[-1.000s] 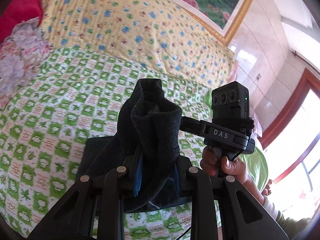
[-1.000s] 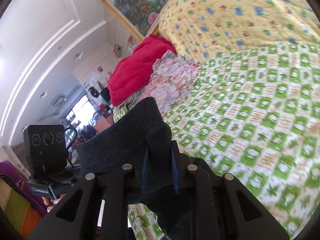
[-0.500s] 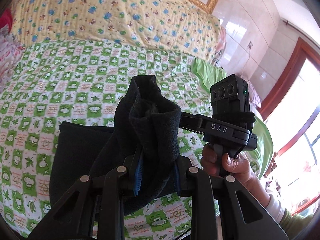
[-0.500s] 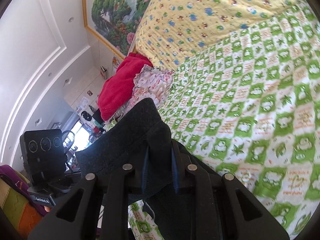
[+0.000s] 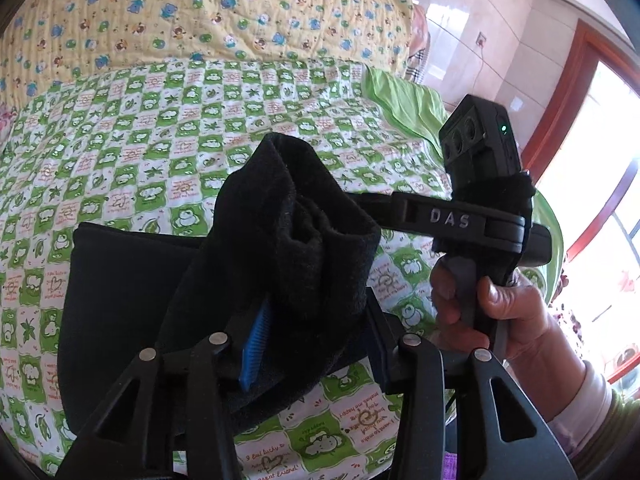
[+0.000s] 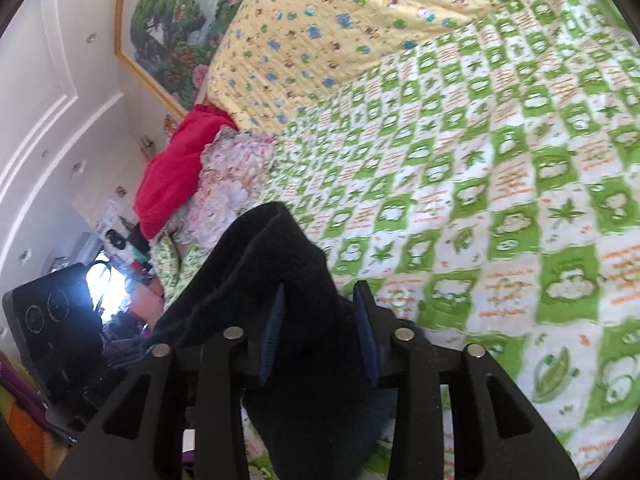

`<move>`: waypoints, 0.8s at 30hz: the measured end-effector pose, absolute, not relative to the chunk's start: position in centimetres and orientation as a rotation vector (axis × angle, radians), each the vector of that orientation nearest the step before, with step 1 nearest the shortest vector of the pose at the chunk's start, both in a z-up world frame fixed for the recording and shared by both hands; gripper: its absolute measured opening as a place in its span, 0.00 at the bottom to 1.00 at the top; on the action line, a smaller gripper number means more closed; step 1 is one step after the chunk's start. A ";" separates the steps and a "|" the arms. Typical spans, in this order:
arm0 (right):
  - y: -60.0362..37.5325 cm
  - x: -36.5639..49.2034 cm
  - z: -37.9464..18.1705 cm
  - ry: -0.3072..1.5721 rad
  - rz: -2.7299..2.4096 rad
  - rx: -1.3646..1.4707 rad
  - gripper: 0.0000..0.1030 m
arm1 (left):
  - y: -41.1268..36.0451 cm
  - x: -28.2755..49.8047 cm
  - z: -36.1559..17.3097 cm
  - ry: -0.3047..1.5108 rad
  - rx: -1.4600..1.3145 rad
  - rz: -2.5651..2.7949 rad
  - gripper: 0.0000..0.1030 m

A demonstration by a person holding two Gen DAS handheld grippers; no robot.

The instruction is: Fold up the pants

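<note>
The left gripper (image 5: 316,344) is clenched on a bunched fold of the black pants (image 5: 304,248), the cloth rising in a thick roll straight ahead of its blue-lined fingers (image 5: 254,344) and standing above them. Below and to the left of that gripper, the rest of the pants lies flat as a dark slab on the green-and-white checked bedspread (image 5: 168,120), its far edge running straight across the cloth. To the right of the left gripper, at about the height of the raised roll, the right gripper's body marked "DAS" (image 5: 460,220) reaches in sideways towards the roll, held by the person's right hand (image 5: 496,312); its tips are hidden behind the cloth from this side. In the right wrist view, the right gripper (image 6: 320,336) is likewise shut on the pants (image 6: 280,264), the black cloth packed between its blue pads (image 6: 272,332) and humped up ahead of them, with more hanging down beneath. Ahead and to the right of it spreads the checked bedspread (image 6: 500,168), with a yellow patterned quilt (image 6: 340,20) beyond. Ahead and to its left lie a red blanket (image 6: 176,168) and a floral cloth (image 6: 228,176), and far left sits the left gripper's camera block (image 6: 52,320).
</note>
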State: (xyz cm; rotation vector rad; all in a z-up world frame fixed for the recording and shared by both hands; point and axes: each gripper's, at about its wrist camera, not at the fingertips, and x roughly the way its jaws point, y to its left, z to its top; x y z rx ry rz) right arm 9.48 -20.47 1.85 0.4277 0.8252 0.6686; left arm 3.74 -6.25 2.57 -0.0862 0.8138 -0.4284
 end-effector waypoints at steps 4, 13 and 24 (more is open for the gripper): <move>-21.8 7.8 2.7 0.801 0.573 0.401 0.50 | -6.2 3.1 2.3 0.821 -0.088 -0.470 0.53; -22.6 5.2 3.5 0.795 0.472 0.419 0.58 | -5.1 1.8 2.6 0.831 -0.135 -0.535 0.61; -23.6 3.4 4.6 0.769 0.318 0.420 0.77 | -0.5 0.6 4.1 0.781 -0.198 -0.473 0.65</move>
